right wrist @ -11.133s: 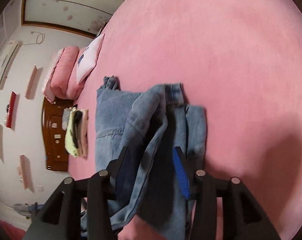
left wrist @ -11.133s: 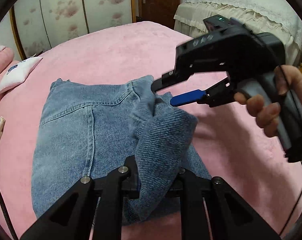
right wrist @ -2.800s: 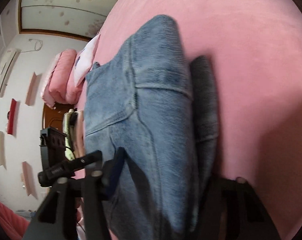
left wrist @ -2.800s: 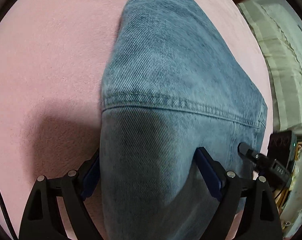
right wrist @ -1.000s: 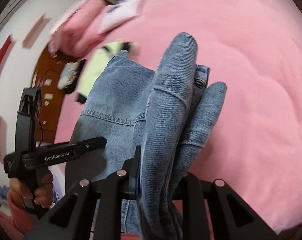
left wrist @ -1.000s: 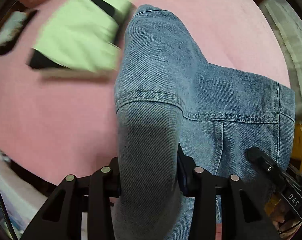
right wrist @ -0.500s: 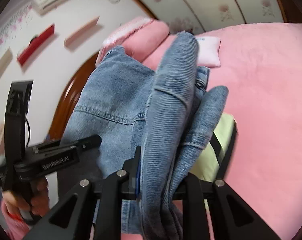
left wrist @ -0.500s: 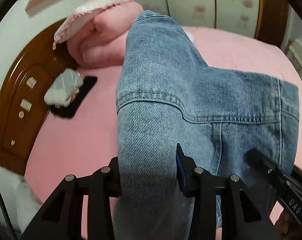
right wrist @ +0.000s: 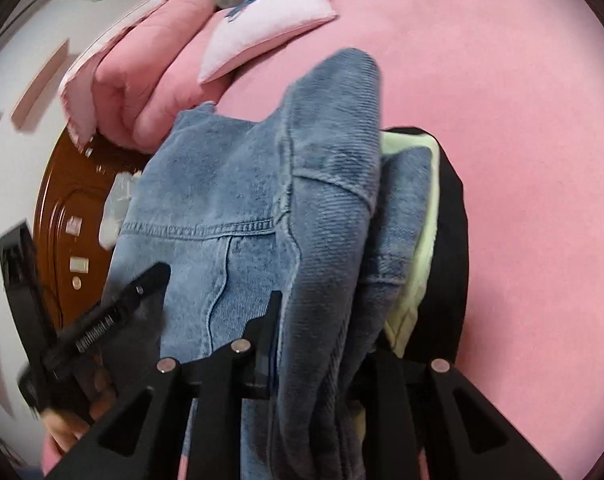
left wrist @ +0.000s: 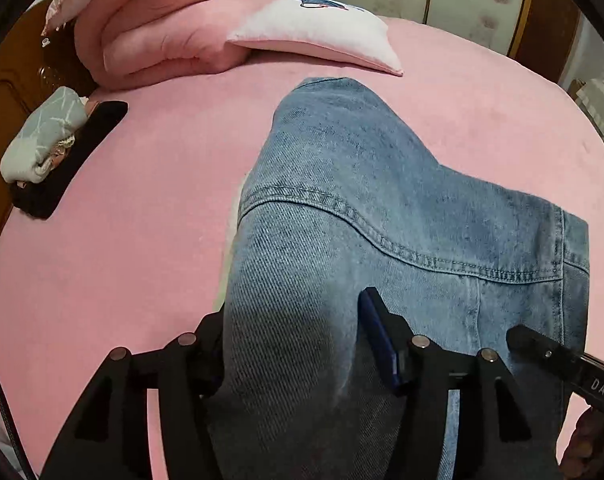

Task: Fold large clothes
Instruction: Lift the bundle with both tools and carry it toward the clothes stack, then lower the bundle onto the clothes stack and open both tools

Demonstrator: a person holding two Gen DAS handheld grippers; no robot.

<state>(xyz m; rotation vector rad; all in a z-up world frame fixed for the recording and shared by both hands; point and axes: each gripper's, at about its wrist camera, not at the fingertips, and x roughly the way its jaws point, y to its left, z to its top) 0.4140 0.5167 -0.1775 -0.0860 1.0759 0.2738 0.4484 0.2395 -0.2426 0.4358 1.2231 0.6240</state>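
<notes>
A folded blue denim garment (left wrist: 382, 216) is carried between both grippers above the pink bed (left wrist: 121, 220). My left gripper (left wrist: 293, 336) is shut on its left side; thick denim fills the gap between the fingers. My right gripper (right wrist: 322, 340) is shut on the right side of the same denim garment (right wrist: 302, 208). In the right wrist view the bundle hangs over a folded pale green and black garment (right wrist: 426, 248) lying on the bed. The left gripper's tip also shows in the right wrist view (right wrist: 141, 284).
A rolled pink quilt (left wrist: 161, 24) and a white pillow (left wrist: 318, 28) lie at the head of the bed. A grey folded cloth on a black item (left wrist: 49, 140) lies at the left edge by the brown wooden headboard (right wrist: 69, 208).
Both grippers have carried the denim bundle toward the head of the bed and tilted it lower. The green and black garment now lies right under it.
</notes>
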